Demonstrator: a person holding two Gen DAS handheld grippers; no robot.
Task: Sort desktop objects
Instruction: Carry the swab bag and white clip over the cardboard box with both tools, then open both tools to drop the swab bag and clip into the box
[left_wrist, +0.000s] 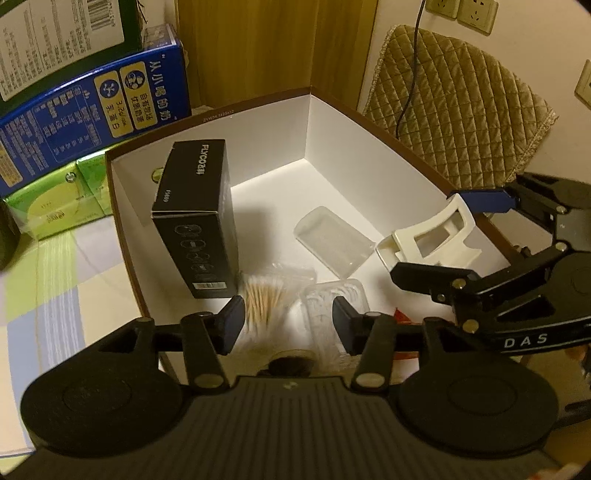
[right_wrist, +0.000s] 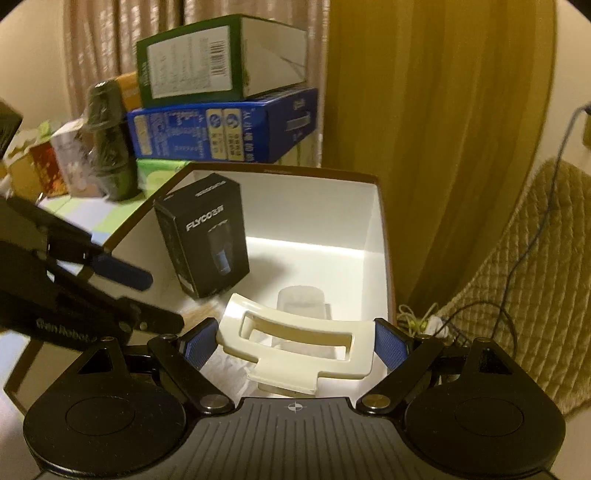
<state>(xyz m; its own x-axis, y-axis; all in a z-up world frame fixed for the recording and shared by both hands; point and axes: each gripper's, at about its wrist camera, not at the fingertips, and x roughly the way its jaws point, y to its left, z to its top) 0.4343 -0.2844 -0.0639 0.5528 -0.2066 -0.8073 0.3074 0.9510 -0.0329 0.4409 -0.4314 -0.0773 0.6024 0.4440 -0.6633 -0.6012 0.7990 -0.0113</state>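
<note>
A big open box (left_wrist: 122, 206), white inside with a brown rim, holds an upright black FLYCO carton (left_wrist: 199, 221), a clear plastic case (left_wrist: 332, 240), a bag of wooden sticks (left_wrist: 264, 295) and a clear tub of floss picks (left_wrist: 328, 306). My left gripper (left_wrist: 288, 325) hangs open just above the bag and the tub, its pads not pressing on either. It also shows at the left of the right wrist view as the left gripper (right_wrist: 147, 295). Over the box's right side, my right gripper (right_wrist: 295, 345) is shut on a cream plastic bracket (right_wrist: 295, 339), held by its two ends; the bracket (left_wrist: 432, 240) is off the box floor.
Left of the box stand a blue milk carton (left_wrist: 92, 107), a green carton (right_wrist: 221, 55) on top and green tissue packs (left_wrist: 55, 206). A dark bottle (right_wrist: 110, 147) is further left. A quilted chair cover (left_wrist: 461, 118) with a cable (left_wrist: 410, 74) is to the right, a curtain (right_wrist: 424, 147) behind.
</note>
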